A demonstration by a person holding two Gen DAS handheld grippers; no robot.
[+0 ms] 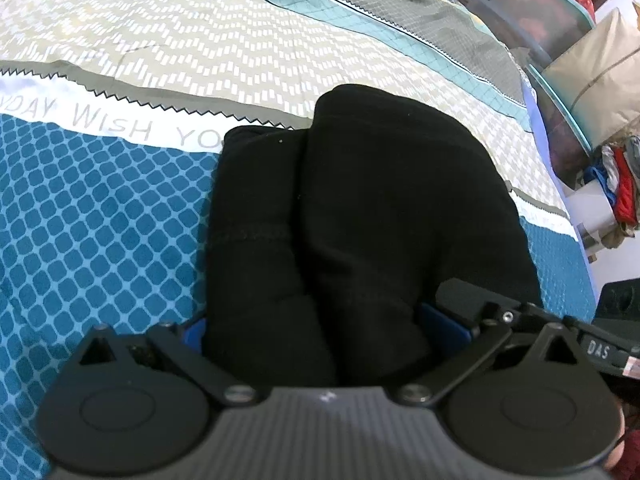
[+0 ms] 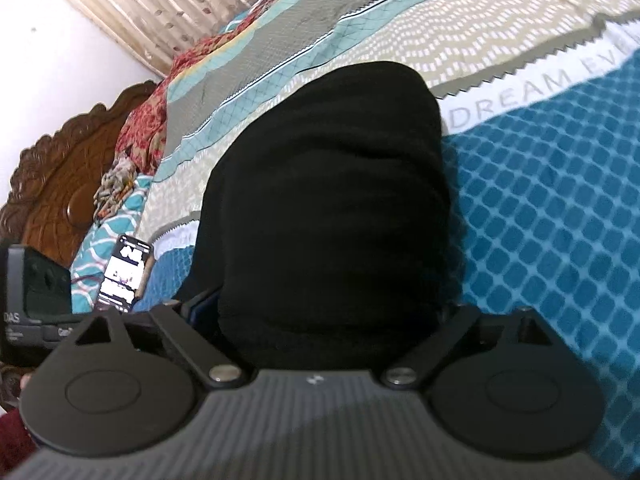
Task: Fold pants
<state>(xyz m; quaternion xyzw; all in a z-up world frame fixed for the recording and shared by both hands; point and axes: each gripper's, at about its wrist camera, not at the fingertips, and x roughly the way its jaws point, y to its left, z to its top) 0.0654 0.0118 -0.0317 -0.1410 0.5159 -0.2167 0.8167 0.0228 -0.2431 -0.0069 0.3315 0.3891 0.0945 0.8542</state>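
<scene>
The black pants (image 1: pixel 360 220) lie folded in a thick bundle on the bed (image 1: pixel 100 220), long axis running away from both, its near end between the wide-spread jaws of the left hand-held gripper (image 1: pixel 320 328) and right hand-held gripper (image 2: pixel 332 312); whether either grips it I cannot tell.

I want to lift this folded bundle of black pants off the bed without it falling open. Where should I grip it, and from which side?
Probably at the near end of the black pants, coming in low from the near edge of the bedspread. The bundle is thick and layered there, so wide jaws straddling all layers at once should keep the fold together. The rounded far end offers no edge to pinch.
</scene>
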